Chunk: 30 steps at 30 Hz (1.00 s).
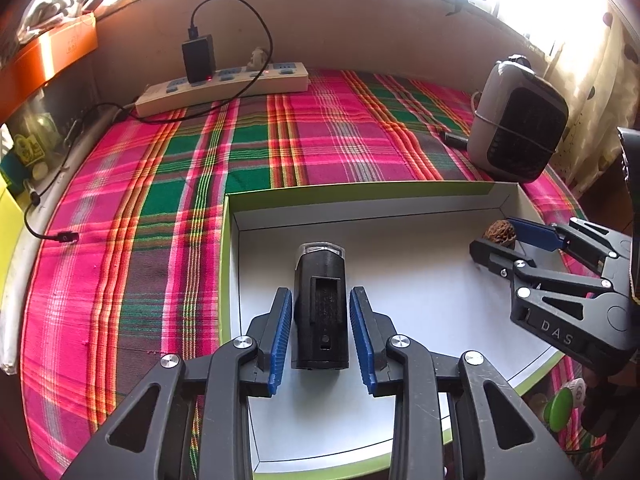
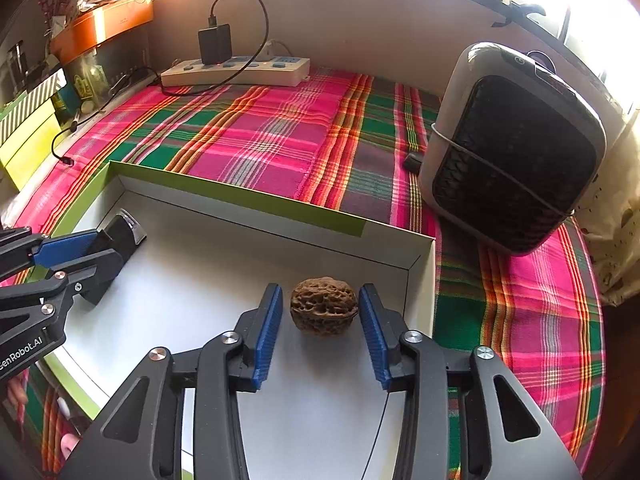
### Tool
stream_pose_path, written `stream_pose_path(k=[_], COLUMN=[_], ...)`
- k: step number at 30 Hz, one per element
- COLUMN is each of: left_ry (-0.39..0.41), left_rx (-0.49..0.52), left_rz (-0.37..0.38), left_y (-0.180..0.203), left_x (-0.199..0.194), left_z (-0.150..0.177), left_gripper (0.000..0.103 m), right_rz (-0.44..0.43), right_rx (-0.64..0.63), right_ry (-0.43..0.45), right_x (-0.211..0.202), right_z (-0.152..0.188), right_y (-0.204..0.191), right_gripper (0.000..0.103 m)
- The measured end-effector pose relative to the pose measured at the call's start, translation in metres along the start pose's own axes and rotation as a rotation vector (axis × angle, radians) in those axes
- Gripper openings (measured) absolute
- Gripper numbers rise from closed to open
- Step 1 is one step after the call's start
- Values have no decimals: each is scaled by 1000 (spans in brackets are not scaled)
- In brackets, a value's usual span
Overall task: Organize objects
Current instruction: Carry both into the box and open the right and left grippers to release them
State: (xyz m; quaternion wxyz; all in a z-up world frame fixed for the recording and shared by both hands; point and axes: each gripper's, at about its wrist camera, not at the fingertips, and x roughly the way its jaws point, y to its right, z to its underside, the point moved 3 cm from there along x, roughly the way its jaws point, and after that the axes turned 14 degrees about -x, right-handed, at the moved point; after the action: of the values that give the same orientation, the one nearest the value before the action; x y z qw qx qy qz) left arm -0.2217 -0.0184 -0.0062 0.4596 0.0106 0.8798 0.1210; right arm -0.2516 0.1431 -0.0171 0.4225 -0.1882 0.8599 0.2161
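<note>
Walnut (image 1: 496,233) half hidden behind right claw (image 1: 516,242).

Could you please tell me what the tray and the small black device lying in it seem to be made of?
Tray: likely cardboard, smooth white inside and green outside; its thin walls look folded at the corners.
Black device: seemingly matte moulded plastic with a recessed slot, and a clear, glossy cap at its far end.

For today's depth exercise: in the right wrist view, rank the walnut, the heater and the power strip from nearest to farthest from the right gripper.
1. Walnut: between the right gripper's open jaws, in the box.
2. Heater: right, outside the box.
3. Power strip: far back, by the wall.
</note>
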Motion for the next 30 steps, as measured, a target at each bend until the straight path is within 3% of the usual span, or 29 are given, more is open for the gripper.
stream_pose_path(k=[3, 19, 30], left_ry=[14, 77, 130], left_rx=[-4, -42, -67], left_rz=[-3, 34, 60], left_y=[-1, -10, -18], left_x=[-4, -48, -89], left_z=[0, 18, 52], left_gripper=[32, 34, 34], right_rz=[-1, 31, 53], right_rx=[9, 37, 87], right_ry=[10, 66, 116], right_x=[-3, -41, -85], right_z=[0, 7, 41], right_y=[1, -4, -16], right_gripper=[50, 50, 50])
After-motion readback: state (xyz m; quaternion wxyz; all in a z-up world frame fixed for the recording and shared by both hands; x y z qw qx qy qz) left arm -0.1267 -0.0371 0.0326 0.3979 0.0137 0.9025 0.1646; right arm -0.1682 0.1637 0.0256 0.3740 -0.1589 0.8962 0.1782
